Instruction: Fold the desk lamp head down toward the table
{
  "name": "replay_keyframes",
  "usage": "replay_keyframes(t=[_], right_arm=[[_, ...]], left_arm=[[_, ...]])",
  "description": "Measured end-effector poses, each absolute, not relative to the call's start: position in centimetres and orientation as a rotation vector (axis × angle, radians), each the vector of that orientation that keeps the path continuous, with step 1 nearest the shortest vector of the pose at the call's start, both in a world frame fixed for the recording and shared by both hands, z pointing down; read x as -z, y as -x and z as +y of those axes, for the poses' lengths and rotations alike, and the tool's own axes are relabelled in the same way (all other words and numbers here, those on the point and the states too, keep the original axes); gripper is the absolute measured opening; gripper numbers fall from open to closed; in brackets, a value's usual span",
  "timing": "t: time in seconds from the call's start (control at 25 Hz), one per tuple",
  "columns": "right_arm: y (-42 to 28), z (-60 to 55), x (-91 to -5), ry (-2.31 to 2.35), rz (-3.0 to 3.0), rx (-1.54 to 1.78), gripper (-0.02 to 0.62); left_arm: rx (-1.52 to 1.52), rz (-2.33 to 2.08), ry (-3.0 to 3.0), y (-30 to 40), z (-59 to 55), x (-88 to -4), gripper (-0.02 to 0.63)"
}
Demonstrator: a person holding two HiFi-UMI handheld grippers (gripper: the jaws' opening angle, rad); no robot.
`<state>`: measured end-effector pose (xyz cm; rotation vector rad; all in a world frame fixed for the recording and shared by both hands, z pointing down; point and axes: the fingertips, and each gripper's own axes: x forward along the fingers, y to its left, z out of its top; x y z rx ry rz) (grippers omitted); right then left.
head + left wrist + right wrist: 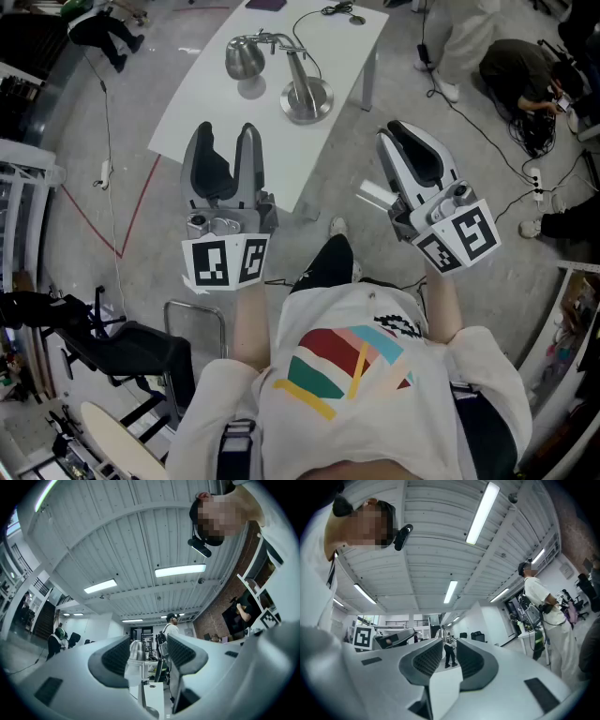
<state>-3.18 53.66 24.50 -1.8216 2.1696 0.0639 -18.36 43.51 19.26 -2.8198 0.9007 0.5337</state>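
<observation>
So the lamp (298, 73) is on the white table (211, 127), with its round base (307, 100) close to the right edge and its head (244, 58) out toward the left edge. Both claws hover short of the near edge, not touching anything. The left claw (225, 133) has its jaws wide apart and empty (you can see the lamp head through the gap in the left gripper view). The right claw (408, 131) is parted by a narrower gap, with nothing in it either.
</observation>
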Motion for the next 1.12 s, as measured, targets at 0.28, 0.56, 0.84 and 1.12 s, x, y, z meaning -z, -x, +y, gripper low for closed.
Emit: replay_keyframes(t=[0.28,0.56,0.84,1.12], right_arm=[[0.8,33.2,-21.3,1.561,2.511,-0.288,0.169],[-2.9,2.1,-17.8,1.094,3.019,-0.326,0.169],[-5.0,-16.5,-20.7,0.744,3.277,-0.441,0.169],[-3.0,-15.4,-22.7,-0.004,3.523,-0.395,0.169]], left_arm=[[-0.385,0.808,2.743,10.4,26.2,-18.6,0.325],[-0.35,0.701,2.903,4.5,0.5,-16.1,0.324],[-0.25,0.74,2.96,1.9,-13.7,-18.4,0.322],[-0.131,0.883,2.955,1.5,-12.8,-17.8,0.321]])
